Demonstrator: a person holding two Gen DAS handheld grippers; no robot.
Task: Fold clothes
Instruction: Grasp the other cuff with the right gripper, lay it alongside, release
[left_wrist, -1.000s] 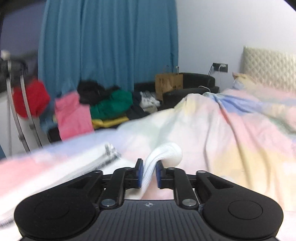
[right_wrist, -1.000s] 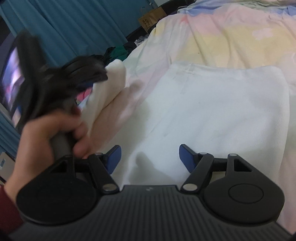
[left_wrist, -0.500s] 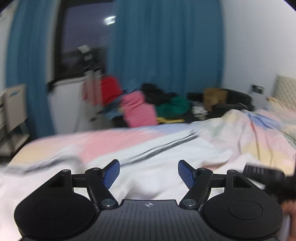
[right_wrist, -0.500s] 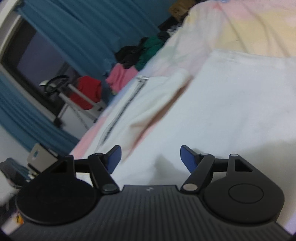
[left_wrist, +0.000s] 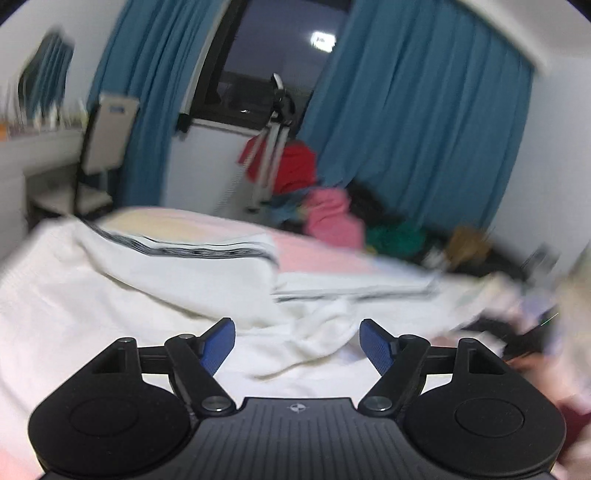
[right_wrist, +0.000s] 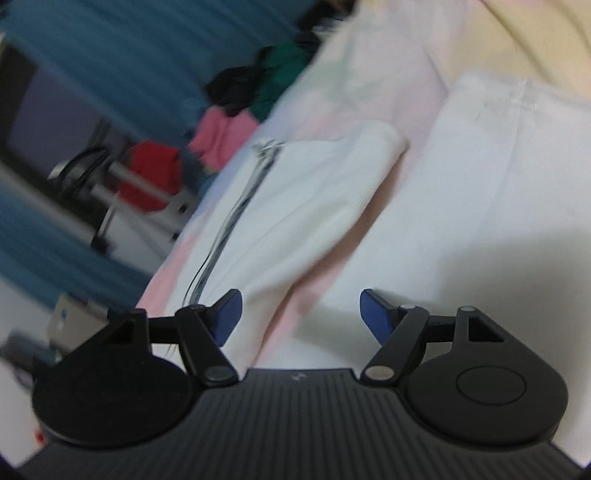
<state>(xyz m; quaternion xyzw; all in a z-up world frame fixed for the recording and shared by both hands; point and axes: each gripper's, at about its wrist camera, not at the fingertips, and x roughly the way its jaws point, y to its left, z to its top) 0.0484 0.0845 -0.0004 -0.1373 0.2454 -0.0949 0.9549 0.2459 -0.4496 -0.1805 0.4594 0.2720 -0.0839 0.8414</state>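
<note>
on the bed (left_wrist: 321, 254), w/ its soft pink, yellow & pale blue cover, lies a big white garment (left_wrist: 110, 295). it is spread flat over most of the near side. in the left wrist view one part of it is folded over, w/ thin dark stripes (left_wrist: 207, 251) along the edge. in the right wrist view the garment (right_wrist: 480, 221) has a long white sleeve (right_wrist: 314, 206) lying beside the main part, w/ a strip of pink cover showing btwn them.

behind the bed hang tall blue curtains (left_wrist: 417, 129) on both sides of a dark window (left_wrist: 258, 77). a pile of clothes (left_wrist: 332, 218) sits past the far edge of the bed: red, pink, green & black ones. a white chair (left_wrist: 99, 155) stands at the left by a white desk.

left hand-held gripper (left_wrist: 297, 345) is low over the white cloth, blue pads wide apart, nothing btwn them. right hand-held gripper (right_wrist: 301, 317) is the same: pads spread apart, holding nothing, just above the sleeve & the main part. both views are blurry.
</note>
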